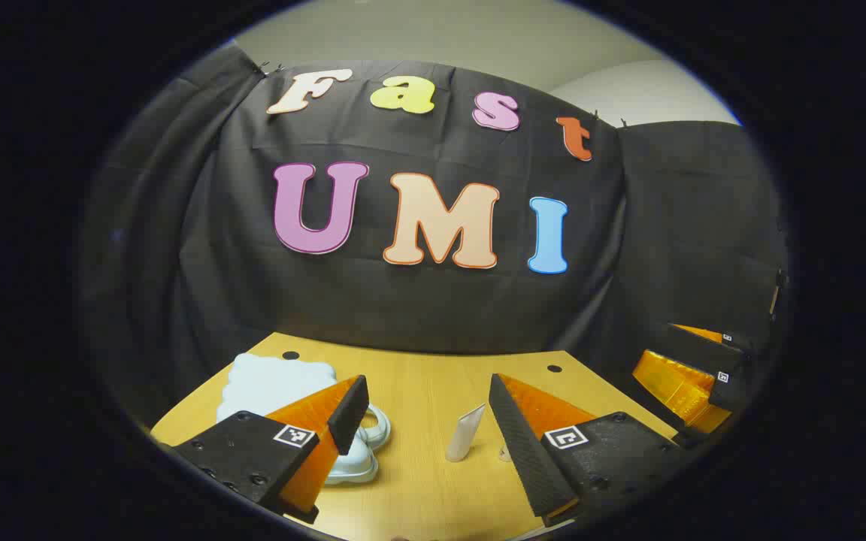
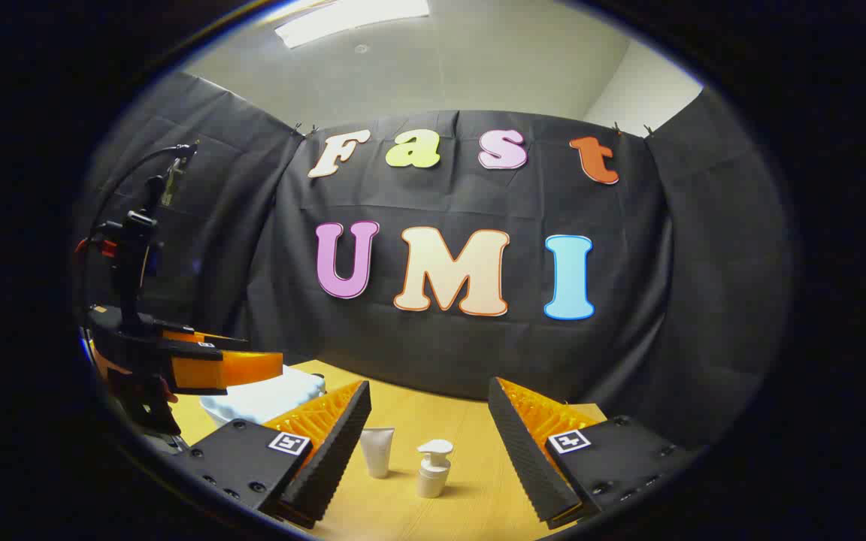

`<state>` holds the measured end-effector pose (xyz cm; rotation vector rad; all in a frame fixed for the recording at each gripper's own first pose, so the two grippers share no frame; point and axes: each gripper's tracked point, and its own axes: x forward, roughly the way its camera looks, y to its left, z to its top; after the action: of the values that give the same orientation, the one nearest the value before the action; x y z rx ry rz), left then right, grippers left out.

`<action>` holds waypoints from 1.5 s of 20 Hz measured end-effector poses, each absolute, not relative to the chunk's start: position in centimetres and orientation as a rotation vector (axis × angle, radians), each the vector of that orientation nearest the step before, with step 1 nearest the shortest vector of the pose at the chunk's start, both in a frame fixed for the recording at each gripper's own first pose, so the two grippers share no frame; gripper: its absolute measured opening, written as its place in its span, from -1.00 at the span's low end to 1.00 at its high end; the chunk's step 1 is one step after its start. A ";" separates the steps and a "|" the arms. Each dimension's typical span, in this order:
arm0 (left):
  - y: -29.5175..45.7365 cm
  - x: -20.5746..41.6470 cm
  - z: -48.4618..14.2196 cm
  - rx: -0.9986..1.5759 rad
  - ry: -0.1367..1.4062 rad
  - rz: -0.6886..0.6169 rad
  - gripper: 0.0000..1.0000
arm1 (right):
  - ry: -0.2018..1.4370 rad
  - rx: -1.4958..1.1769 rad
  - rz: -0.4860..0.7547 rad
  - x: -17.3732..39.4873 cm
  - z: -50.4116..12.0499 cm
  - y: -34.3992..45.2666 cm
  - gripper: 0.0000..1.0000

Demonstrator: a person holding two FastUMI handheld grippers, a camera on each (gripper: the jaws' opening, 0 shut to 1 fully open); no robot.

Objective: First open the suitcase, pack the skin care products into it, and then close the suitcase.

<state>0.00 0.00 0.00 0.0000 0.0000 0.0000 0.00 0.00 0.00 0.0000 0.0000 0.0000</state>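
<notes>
Nothing is packed yet: the suitcase (image 1: 275,383) is closed, the tube (image 2: 378,451) and pump bottle (image 2: 433,467) stand beside it on the bench (image 1: 433,376); both jaws are wide open and empty.

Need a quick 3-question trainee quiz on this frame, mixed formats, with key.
1. True or false: the left gripper is shut on the white tube.
2. In the right gripper view, which stands nearer the right gripper: A) the tube, B) the pump bottle, C) the pale blue suitcase?
3. Fill in: both skin care products stand on the wooden ____.

Key: 1 false, both grippers are open and hold nothing; 2 B; 3 table.
</notes>
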 end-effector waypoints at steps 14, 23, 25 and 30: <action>0.4 2.0 -1.7 -0.041 0.064 -0.001 0.89 | 0.009 -0.030 0.004 0.8 -0.4 -0.6 0.97; 3.2 9.9 -4.7 -0.072 0.318 -0.033 0.89 | 0.062 -0.028 0.006 -0.6 -2.2 -0.1 0.97; 3.9 11.9 -6.1 -0.105 0.391 -0.025 0.90 | 0.081 -0.020 0.001 -0.9 -2.7 -0.1 0.97; 4.8 16.9 -10.8 -0.167 0.598 -0.022 0.90 | 0.109 -0.013 -0.006 -1.3 -3.4 -0.4 0.97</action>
<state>16.91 4.76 -10.82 -0.1673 0.5982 -0.0224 -1.35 -0.38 -3.40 -0.0131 0.1086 -0.0057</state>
